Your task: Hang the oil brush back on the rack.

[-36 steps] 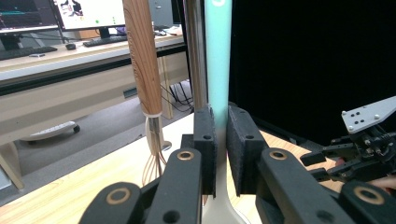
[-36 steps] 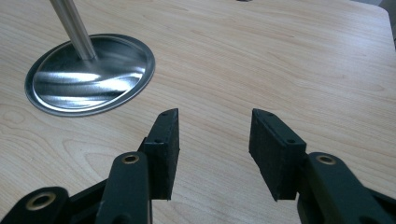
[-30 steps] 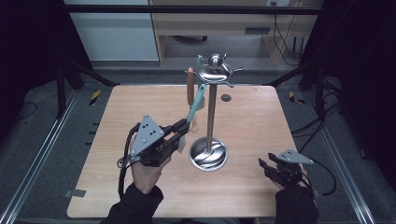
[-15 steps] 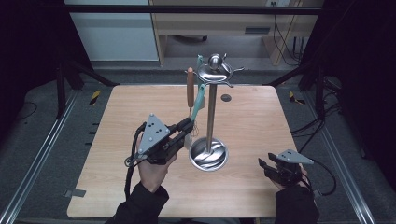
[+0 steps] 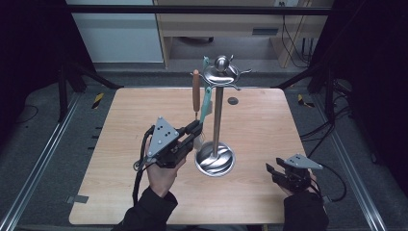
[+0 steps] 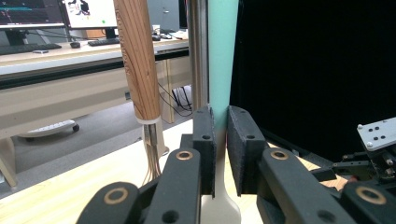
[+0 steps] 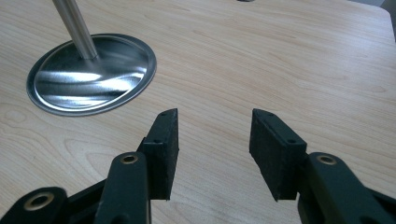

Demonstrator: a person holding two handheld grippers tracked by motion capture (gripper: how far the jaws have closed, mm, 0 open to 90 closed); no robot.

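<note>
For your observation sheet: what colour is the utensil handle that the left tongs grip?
Teal handle, clearest in the left gripper view.

Bright lit table (image 5: 144, 192), dark surround, glare on steel base (image 5: 215, 159)

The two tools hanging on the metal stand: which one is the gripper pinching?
The teal-handled tool. The left gripper clamps its neck, while the wooden-handled whisk hangs free beside it.

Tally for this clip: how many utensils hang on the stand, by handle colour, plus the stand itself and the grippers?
Teal-handled utensil: 1, clamped in the left gripper
Wooden-handled utensil: 1
Metal stand: 1
Grippers: 2, counting the right gripper, which is open over the table
Total: 5
</note>
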